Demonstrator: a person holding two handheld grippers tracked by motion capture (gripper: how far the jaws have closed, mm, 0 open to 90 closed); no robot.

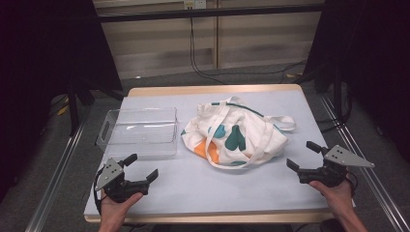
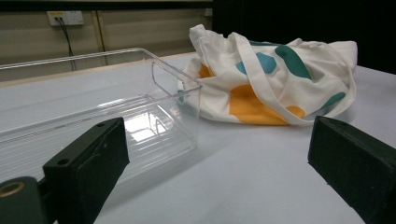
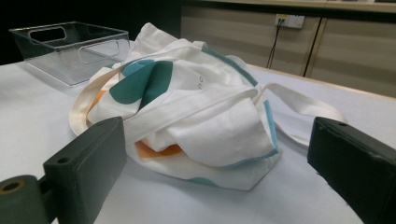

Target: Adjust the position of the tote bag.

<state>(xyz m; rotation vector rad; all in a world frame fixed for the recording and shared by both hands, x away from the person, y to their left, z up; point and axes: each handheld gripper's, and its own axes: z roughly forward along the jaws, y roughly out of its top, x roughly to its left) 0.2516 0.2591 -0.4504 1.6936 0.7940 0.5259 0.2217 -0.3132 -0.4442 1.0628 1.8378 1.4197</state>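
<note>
White-topped bench [image 1: 159,193] carried a crumpled cloth tote bag [image 1: 237,137] at its centre beside a clear plastic bin [image 1: 138,131], soft, light, best pinched by its straps, while left hand-held gripper [image 1: 143,166] and right hand-held gripper [image 1: 302,155] gaped wide, empty.

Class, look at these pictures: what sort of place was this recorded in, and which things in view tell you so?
Probably a lab or test workspace, not a home. A single table under a plain mat holds just a clear bin and a crumpled tote bag; dark curtains hang at both sides, and cables run from a wall socket.
</note>
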